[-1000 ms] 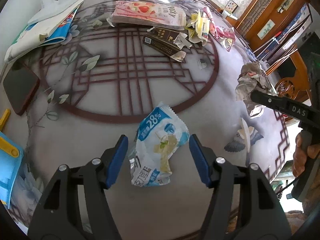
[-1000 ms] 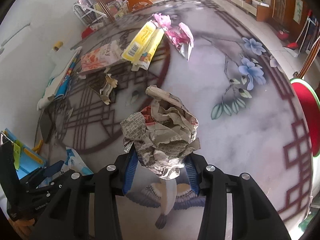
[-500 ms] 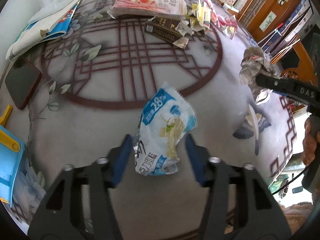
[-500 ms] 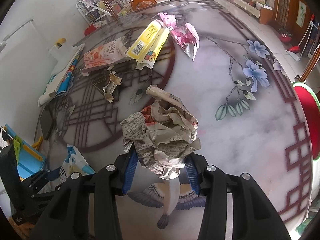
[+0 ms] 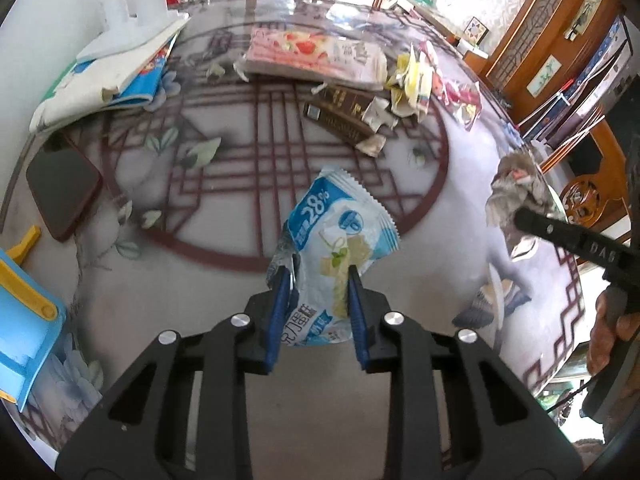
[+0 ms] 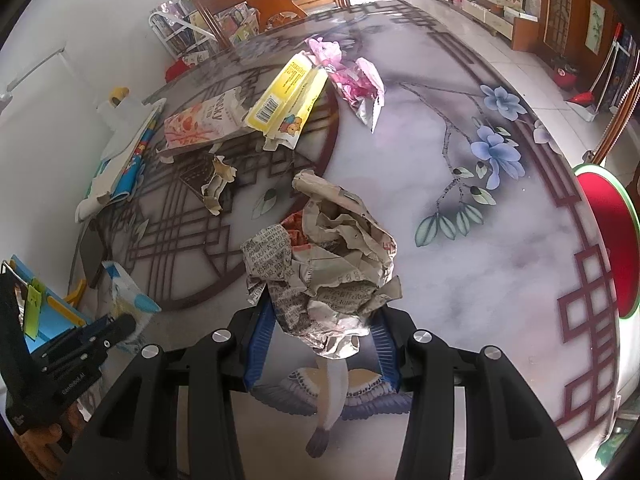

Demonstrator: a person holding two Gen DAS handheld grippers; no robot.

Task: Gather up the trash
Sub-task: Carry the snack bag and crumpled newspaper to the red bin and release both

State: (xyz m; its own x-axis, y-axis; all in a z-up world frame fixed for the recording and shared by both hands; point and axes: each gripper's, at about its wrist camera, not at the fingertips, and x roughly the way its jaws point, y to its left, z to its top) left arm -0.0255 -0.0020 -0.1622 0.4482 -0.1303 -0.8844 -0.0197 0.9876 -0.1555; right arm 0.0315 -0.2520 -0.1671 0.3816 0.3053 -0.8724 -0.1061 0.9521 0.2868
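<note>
My left gripper (image 5: 318, 280) is shut on a blue and white snack wrapper (image 5: 336, 240) and holds it lifted above the patterned round table (image 5: 200, 264). My right gripper (image 6: 320, 316) is shut on a crumpled newspaper ball (image 6: 328, 256), also held above the table; the ball also shows at the right of the left wrist view (image 5: 516, 188). More trash lies at the table's far side: a pink strawberry carton (image 5: 316, 54), a dark torn box (image 5: 344, 116), a yellow carton (image 6: 288, 88) and a pink foil wrapper (image 6: 356, 80).
A dark phone (image 5: 60, 188) lies at the table's left. A blue and yellow bin (image 5: 24, 320) stands at the near left. A cloth with a white bottle (image 5: 116, 52) lies at the far left. A red round stool (image 6: 608, 236) stands beyond the table's right edge.
My left gripper closed on the blue wrapper, which lay between its open fingers, and lifted it off the table. My right gripper kept hold of the newspaper ball.
</note>
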